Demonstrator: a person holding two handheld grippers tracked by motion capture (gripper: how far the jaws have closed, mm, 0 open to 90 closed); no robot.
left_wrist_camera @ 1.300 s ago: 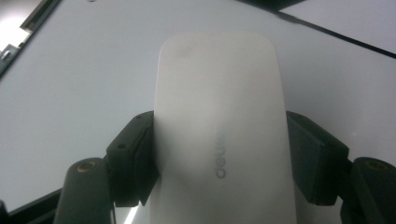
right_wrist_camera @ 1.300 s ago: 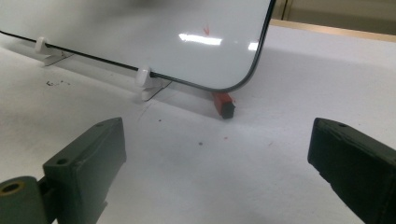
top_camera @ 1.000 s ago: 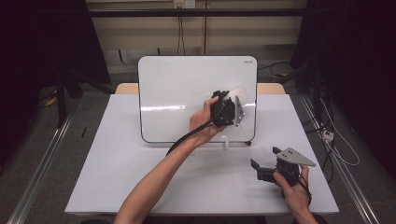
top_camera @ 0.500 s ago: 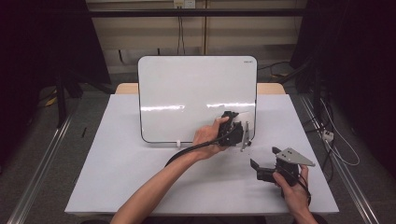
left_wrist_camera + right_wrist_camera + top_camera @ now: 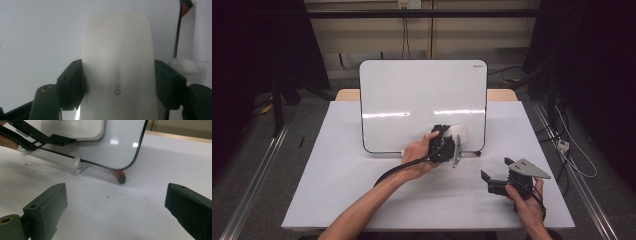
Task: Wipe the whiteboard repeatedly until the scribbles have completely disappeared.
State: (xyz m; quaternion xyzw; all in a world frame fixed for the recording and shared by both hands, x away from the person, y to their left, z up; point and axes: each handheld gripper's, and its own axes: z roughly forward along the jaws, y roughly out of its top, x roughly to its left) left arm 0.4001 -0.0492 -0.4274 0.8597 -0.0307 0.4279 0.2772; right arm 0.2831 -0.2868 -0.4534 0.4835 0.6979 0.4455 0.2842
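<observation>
White eraser (image 5: 117, 75) clamped between left tool (image 5: 120, 85) pads, against whiteboard (image 5: 412, 100)

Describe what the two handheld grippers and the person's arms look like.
Both are black two-jaw tools. The left gripper trails a thick black cable along a bare, sleeveless forearm and carries a grey plate. The right gripper bears a grey three-cornered plate on top. Its blocky dark pads sit on hinged arms with brass-coloured pivots.

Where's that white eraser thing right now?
The white eraser is clamped between the left tongs, pressed near the lower right corner of the upright whiteboard in the high view. The right tongs rest apart, on the table.
</observation>
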